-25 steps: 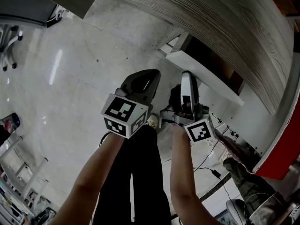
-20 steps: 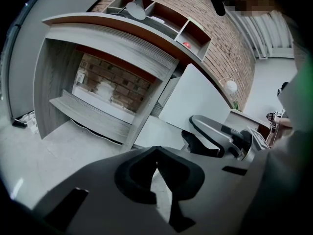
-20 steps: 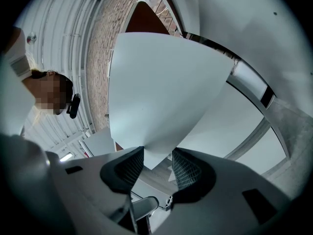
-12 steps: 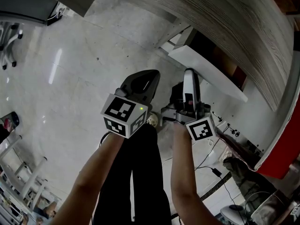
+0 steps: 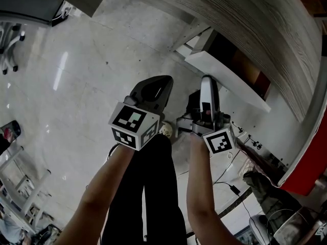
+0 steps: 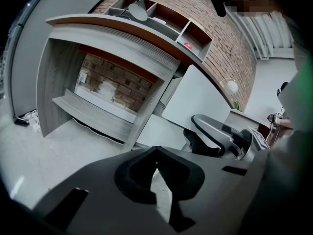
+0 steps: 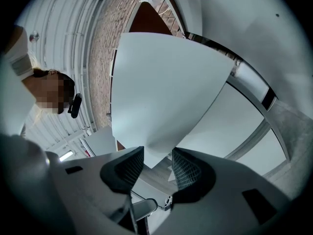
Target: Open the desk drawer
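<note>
The desk (image 5: 245, 14) has a grey wood-grain top. Its white drawer front (image 5: 230, 80) stands out from the desk with a dark opening behind it. My right gripper (image 5: 206, 79), turned on its side, points level at the drawer front's near lower edge. In the right gripper view the drawer front (image 7: 161, 92) fills the frame, and its corner shows between the parted pads of the right gripper (image 7: 152, 163), with gaps on both sides. My left gripper (image 5: 162, 81) hangs beside it over the floor; the tips of the left gripper (image 6: 155, 150) meet on nothing.
The person's legs and shoe (image 5: 164, 130) are below the grippers. Cables (image 5: 232, 185) lie on the floor at the right, by a red panel (image 5: 306, 175). A chair base (image 5: 10, 45) stands far left. Under the desk is a low shelf (image 6: 93, 114).
Both grippers keep their places and their jaws are unchanged. Only the head view has shifted slightly.
</note>
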A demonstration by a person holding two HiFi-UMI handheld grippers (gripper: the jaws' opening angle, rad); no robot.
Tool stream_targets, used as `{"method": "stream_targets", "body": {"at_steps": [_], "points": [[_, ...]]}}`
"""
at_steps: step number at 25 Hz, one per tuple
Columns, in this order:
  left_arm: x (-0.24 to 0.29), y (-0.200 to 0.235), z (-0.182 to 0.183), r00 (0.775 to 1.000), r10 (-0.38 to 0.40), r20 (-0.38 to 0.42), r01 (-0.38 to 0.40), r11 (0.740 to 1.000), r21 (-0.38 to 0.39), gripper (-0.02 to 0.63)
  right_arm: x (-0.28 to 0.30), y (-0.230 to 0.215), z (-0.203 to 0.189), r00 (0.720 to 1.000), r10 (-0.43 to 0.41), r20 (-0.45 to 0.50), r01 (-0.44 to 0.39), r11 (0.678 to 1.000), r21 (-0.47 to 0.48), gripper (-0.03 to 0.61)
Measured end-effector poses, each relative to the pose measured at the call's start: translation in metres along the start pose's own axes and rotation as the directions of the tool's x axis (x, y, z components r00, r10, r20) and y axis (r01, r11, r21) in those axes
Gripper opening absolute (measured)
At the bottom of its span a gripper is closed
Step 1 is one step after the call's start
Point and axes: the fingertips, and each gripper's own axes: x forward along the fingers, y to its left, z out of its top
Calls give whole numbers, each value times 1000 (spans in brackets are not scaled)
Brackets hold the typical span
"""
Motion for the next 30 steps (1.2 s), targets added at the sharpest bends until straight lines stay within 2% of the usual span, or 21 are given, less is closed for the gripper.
{"method": "stream_targets", "body": {"at_steps": [9, 30], "points": [[-4, -2, -2, 1000, 1, -4, -1, 1000, 1, 0, -15, 16, -19, 1000, 1, -8, 0, 999, 46, 186], [-34, -1, -14, 1000, 23, 2, -23, 1000, -11, 0, -44, 35, -43, 999, -11, -30, 13, 998, 61, 186]]}}
